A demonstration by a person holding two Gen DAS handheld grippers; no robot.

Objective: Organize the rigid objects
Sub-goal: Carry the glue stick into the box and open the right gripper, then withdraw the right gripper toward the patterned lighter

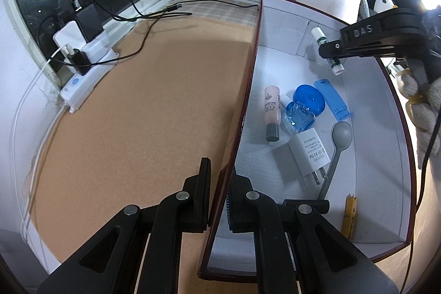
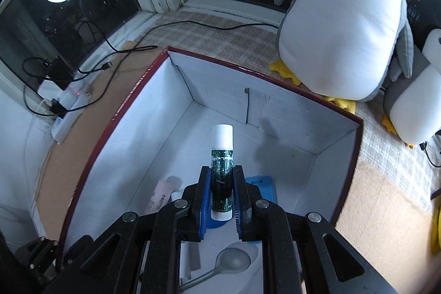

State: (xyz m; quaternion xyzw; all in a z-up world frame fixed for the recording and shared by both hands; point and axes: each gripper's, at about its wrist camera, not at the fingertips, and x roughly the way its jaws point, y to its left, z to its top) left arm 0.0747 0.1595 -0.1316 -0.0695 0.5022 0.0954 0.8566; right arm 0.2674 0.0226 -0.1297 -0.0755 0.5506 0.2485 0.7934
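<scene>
A white box with a dark red rim (image 1: 249, 79) (image 2: 121, 106) stands on the tan mat. My left gripper (image 1: 219, 200) is shut on the box's near left wall, one finger outside and one inside. My right gripper (image 2: 222, 183) hangs over the box's inside, shut on a white tube with a dark green label (image 2: 221, 170); the same tube (image 1: 328, 53) shows in the left wrist view under the right gripper (image 1: 332, 50). On the box floor lie a pink tube (image 1: 271, 112), a blue bottle (image 1: 301, 112), a blue flat piece (image 1: 333, 98), a white charger plug (image 1: 310, 153), a grey spoon (image 1: 340, 139) and a yellow clothespin (image 1: 349, 214).
A white power strip with plugs and black cables (image 1: 82, 59) lies along the window at the left. A large plush penguin (image 2: 347, 18) and a smaller one (image 2: 413, 106) stand behind the box. A gloved hand (image 1: 424, 101) holds the right gripper.
</scene>
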